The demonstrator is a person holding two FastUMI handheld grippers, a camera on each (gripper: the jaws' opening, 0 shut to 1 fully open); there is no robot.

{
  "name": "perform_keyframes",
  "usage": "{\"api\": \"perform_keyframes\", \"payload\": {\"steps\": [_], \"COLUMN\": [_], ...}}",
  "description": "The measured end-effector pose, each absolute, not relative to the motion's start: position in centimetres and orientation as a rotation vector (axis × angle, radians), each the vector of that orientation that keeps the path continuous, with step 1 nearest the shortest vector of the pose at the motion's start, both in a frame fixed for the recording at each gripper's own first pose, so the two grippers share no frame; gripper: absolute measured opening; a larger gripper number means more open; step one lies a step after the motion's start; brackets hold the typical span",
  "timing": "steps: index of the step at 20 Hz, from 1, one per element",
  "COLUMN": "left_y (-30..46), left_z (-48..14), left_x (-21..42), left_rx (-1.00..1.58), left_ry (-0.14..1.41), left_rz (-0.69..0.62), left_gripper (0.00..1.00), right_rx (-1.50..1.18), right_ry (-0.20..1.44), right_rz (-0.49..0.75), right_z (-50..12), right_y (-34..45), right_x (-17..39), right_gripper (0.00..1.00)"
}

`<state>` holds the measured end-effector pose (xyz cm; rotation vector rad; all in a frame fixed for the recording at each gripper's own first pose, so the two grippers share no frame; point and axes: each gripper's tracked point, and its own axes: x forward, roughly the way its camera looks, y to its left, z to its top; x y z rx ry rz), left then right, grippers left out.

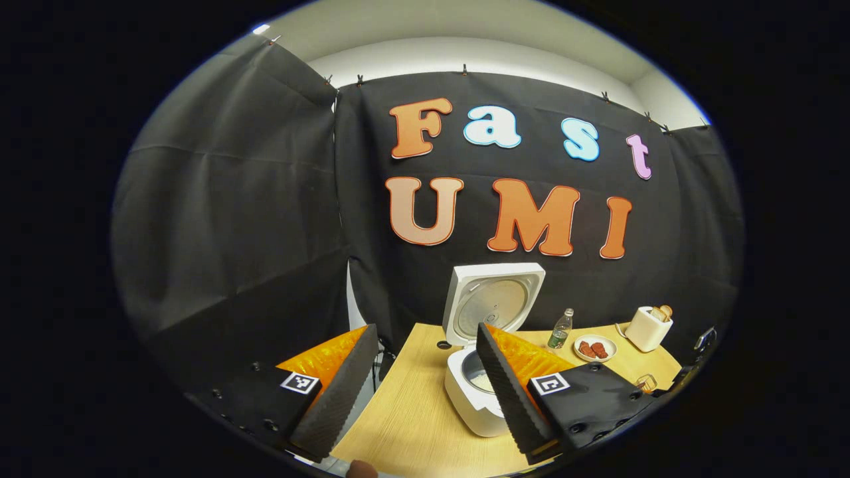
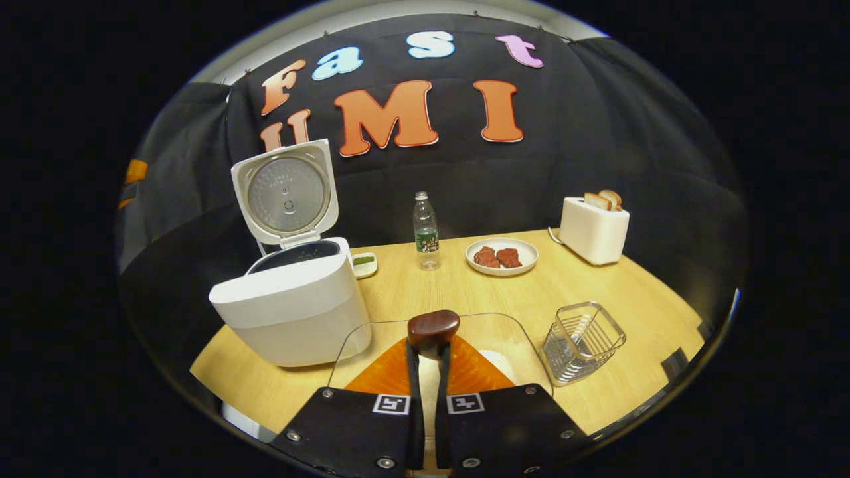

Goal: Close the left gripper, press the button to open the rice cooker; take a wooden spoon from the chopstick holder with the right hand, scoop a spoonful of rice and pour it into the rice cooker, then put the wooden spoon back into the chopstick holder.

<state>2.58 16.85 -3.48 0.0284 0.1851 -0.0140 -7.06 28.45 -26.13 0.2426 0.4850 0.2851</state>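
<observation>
Smooth rounded wooden spoon point(image 2: 433, 328) between fingers point(image 2: 413, 372)

Black cloth walls point(image 1: 232, 219) behind a light wooden table point(image 2: 465, 285)

Your table point(image 2: 465, 285) has a pale wood-grain top with a smooth, low-sheen finish. The rice cooker point(image 2: 299, 312) looks like smooth white plastic with a soft gloss, and the inside of its raised lid point(image 2: 287, 196) is dull brushed metal. The spoon point(image 2: 433, 328) you're clamping is dark wood, polished enough to catch a highlight. The chopstick holder point(image 2: 583, 342) is shiny wire mesh metal. Around the spoon, the container point(image 2: 372, 338) is clear and glossy, plastic or glass, you can't tell which. The bottle point(image 2: 425, 232) is clear plastic; the plate point(image 2: 524, 255) and toaster point(image 2: 593, 232) are smooth and white. Behind it all, the booth wall point(image 2: 631, 153) is matt black cloth.
</observation>
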Motion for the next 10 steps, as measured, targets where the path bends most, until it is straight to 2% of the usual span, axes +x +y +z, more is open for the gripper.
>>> {"api": "perform_keyframes", "payload": {"steps": [10], "left_y": [16.1], "left_z": [-3.7], "left_x": [3.0], "left_rx": [0.028], "left_ry": [0.192], "left_rz": [-0.04], "left_gripper": [1.0], "right_rx": [0.891], "right_ry": [0.609], "right_rz": [0.202], "right_z": [-26.9], "right_y": [27.7], "right_x": [-6.4], "right_gripper": [0.06]}}
